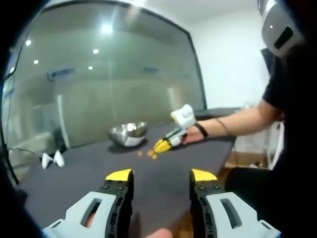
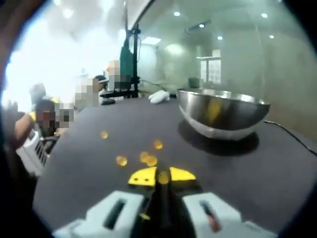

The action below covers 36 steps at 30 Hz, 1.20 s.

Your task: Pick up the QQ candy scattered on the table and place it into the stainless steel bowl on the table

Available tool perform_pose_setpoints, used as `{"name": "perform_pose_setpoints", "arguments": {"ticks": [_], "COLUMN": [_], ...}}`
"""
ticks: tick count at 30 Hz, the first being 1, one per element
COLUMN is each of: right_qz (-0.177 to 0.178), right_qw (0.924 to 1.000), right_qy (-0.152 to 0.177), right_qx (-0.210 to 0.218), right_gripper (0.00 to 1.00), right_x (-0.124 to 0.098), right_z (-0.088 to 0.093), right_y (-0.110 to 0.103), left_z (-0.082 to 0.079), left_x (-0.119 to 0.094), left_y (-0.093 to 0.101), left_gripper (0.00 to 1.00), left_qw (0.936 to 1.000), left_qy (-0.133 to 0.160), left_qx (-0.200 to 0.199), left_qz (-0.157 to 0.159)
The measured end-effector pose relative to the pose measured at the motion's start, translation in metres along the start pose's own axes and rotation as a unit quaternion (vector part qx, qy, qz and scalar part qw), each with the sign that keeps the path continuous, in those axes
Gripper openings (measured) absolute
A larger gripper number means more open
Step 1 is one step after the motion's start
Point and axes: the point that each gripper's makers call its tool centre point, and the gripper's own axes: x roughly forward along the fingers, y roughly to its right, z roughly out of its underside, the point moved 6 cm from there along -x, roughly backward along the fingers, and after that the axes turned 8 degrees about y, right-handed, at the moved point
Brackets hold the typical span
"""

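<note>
QQ candy (image 2: 150,159) lies as small round orange pieces on the dark table (image 2: 277,173), clustered at centre frame in the right gripper view, with one more piece further up and left. Being round, the pieces show no long axis or heading. That view alone shows the right gripper (image 2: 162,176) up close: its yellow-tipped jaws are drawn together on a single orange candy (image 2: 163,177) at lower centre. The stainless steel bowl (image 2: 223,111) stands upright at upper right, well apart from the pile.

The left gripper view gives the wider scene: bowl (image 1: 128,134) at centre, a few candies (image 1: 147,154) just below and right of it, and the right gripper (image 1: 164,144) reaching in from the right, tips down at them. The left gripper (image 1: 161,176) sits at the bottom, jaws wide apart and holding nothing. Two small white objects (image 1: 52,159) rest at the table's left edge.
</note>
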Motion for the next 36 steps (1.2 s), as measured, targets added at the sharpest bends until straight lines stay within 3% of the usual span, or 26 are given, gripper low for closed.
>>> {"name": "perform_pose_setpoints", "arguments": {"ticks": [8, 11, 16, 22, 24, 30, 36], "right_qz": [0.015, 0.023, 0.029, 0.073, 0.090, 0.112, 0.124], "right_qw": [0.9998, 0.9992, 0.9988, 0.9949, 0.9925, 0.9891, 0.9870], "right_qy": [-0.002, 0.004, 0.025, 0.063, 0.073, 0.077, 0.078], "right_qx": [-0.012, -0.034, -0.031, -0.030, -0.039, -0.056, -0.067], "right_gripper": [0.09, 0.09, 0.09, 0.09, 0.09, 0.09, 0.09], "right_x": [-0.010, -0.014, -0.022, -0.022, -0.018, 0.001, 0.023], "right_z": [-0.011, -0.024, -0.049, -0.082, -0.097, -0.132, -0.143], "right_y": [-0.005, 0.001, 0.012, 0.033, 0.052, 0.080, 0.095], "left_z": [-0.002, 0.001, -0.001, -0.006, -0.006, -0.007, -0.009], "left_x": [-0.004, -0.005, -0.005, -0.003, -0.005, -0.009, -0.014], "left_y": [0.001, 0.001, 0.002, 0.005, 0.005, 0.002, 0.002], "left_gripper": [0.46, 0.46, 0.46, 0.46, 0.46, 0.46, 0.46], "left_qw": [1.0000, 1.0000, 1.0000, 0.9998, 0.9998, 0.9999, 0.9999], "left_qy": [0.006, 0.001, 0.007, 0.016, 0.013, 0.012, 0.011], "left_qx": [-0.001, -0.002, -0.001, 0.005, 0.004, -0.001, 0.003], "left_qz": [0.000, 0.001, 0.004, 0.012, 0.014, 0.005, 0.003]}}
